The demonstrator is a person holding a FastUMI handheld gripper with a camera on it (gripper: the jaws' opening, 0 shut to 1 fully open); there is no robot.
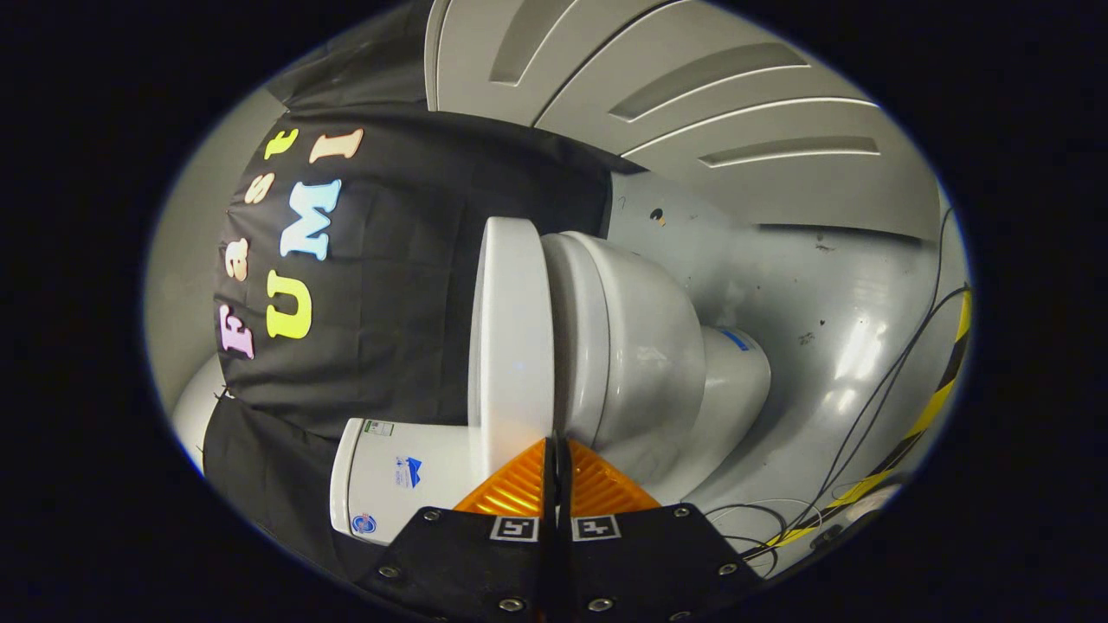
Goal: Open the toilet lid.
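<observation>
Toilet lid (512, 337) is down on the bowl, a flat white slab, glossy, seen edge-on because your camera is rolled sideways. It sits just ahead of your fingers, between the black booth cloth (398, 285) on one side and the bowl (640, 346) on the other.

Bowl: white, smooth, rounded, narrowing to a pedestal (736, 381) with a small blue mark on it. Tank (398, 484) joins behind the lid, close beside your fingers, white with small stickers.

Your gripper (556, 472): the two orange ribbed fingers (511, 489) are pressed together, clenched on nothing, tips close to the lid-and-bowl seam near the tank end. Whether the tips touch the toilet, I cannot tell.

Floor (831, 311) beyond the pedestal: pale grey, shiny, scuffed with a few dark spots, light glare on it. Thin black cables (874, 407) trail across it past the pedestal; yellow-and-black tape (930, 415) runs farther out. White panelled wall (692, 78) with recessed slots stands beyond the floor, well apart from the toilet.
</observation>
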